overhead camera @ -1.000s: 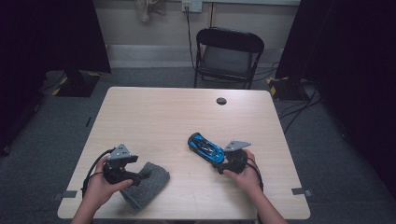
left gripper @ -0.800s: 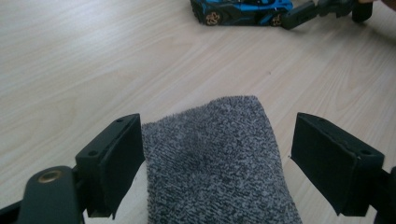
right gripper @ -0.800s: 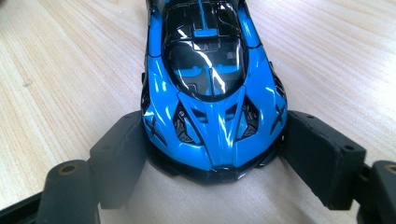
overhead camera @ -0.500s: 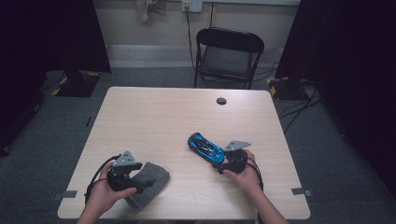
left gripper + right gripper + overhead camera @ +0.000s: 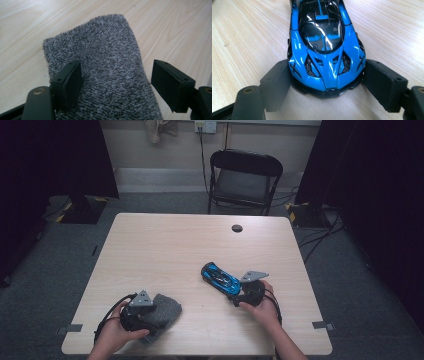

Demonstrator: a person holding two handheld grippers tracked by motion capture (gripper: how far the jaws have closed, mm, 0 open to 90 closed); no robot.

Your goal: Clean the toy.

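Note:
A grey fuzzy cloth (image 5: pixel 169 308) lies near the table's front left. My left gripper (image 5: pixel 153 315) reaches over it from the left. In the left gripper view the cloth (image 5: pixel 100 47) lies between the jaws of my left gripper (image 5: pixel 117 73). The jaws have just been closing. One pad (image 5: pixel 72 81) digs into the cloth's edge while the other stands just off it. A blue and black toy car (image 5: pixel 220 277) sits right of centre. My right gripper (image 5: pixel 236 293) is shut on its near end, and the car (image 5: pixel 322 37) has my right gripper (image 5: pixel 325 67) pressing both corners.
The light wooden table (image 5: pixel 165 245) has a small black round cap (image 5: pixel 237 228) near its far edge. A black folding chair (image 5: pixel 245 175) stands behind the table. Cables run over the grey floor at the right.
My left gripper has sunk and slid towards the table's near edge over the cloth, and its jaws have narrowed. The right gripper and the car have kept still.

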